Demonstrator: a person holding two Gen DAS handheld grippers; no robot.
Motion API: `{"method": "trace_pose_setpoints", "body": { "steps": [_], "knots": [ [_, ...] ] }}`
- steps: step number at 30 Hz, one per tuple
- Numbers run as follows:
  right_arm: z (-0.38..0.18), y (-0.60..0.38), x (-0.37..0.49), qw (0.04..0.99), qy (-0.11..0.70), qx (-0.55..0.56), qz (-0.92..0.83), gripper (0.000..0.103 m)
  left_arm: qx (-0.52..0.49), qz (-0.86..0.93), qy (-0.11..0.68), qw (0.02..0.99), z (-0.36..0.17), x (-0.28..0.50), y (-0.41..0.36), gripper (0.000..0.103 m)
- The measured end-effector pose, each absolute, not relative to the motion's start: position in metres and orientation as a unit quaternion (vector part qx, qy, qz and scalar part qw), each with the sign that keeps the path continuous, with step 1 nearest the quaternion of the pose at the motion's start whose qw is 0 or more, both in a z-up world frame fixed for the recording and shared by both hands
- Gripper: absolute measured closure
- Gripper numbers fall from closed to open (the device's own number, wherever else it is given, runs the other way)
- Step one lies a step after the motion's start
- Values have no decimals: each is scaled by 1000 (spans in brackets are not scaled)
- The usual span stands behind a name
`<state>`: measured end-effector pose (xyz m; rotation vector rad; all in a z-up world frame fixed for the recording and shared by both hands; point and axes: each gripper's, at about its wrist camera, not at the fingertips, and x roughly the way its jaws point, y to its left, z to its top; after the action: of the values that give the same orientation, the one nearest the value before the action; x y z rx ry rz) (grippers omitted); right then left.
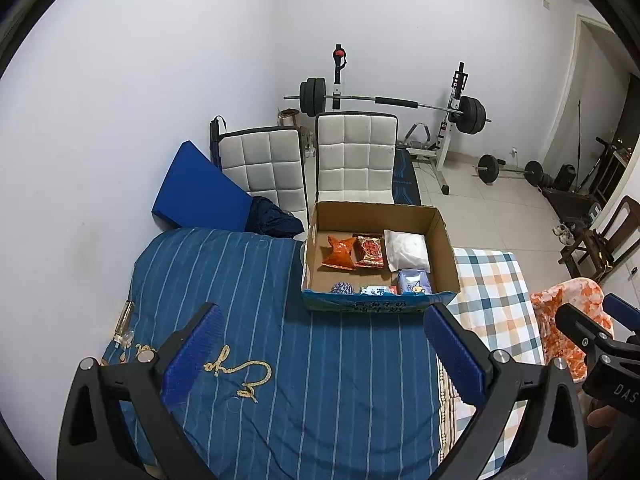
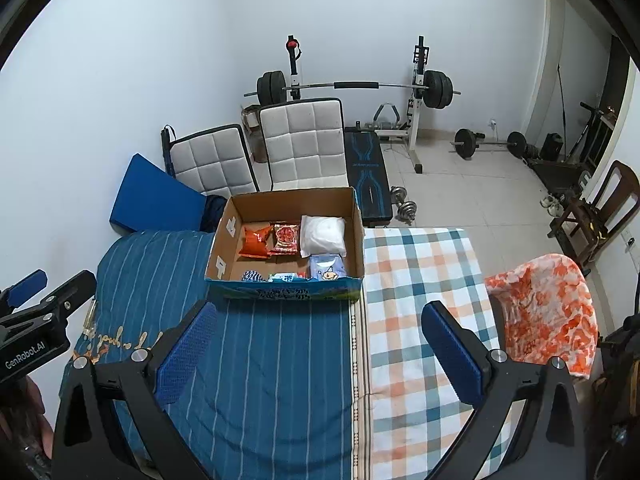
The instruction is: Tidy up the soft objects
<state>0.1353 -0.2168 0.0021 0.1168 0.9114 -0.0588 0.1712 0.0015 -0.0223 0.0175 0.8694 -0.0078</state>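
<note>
Two grippers hang low in the pictures, over a bed. The left gripper has its blue fingers spread wide and holds nothing. The right gripper is the same, with its blue fingers far apart and nothing between them. Both point forward and a little down, side by side, so each one shows at the edge of the other's view.

Under them, in the lower middle of each picture, lies a blue striped blanket. A checked sheet lies beside it on the right. No soft things are loose on this near part of the bed.

At the right edge, an orange and white cloth hangs over something. It is not in the box. It may be the one soft thing left to put away.

A bit farther, in the middle of the frame, a cardboard box sits on the bed. Inside it are an orange snack bag, a red snack bag, a white soft pack, a pale blue pack, a small ball of yarn and another little pack. So I think most of the job is done.

Beyond the box stand two white chairs, and a barbell rack waits by the far wall.
</note>
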Motion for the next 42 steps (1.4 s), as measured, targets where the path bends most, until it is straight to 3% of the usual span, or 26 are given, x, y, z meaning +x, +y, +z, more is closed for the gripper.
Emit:
{"method": "trace_pose_setpoints", "body": {
  "steps": [42],
  "knots": [
    [12,-214,129,902,429,40,-30,0,18,2,418,908,-25,164,-3,0]
  ]
}}
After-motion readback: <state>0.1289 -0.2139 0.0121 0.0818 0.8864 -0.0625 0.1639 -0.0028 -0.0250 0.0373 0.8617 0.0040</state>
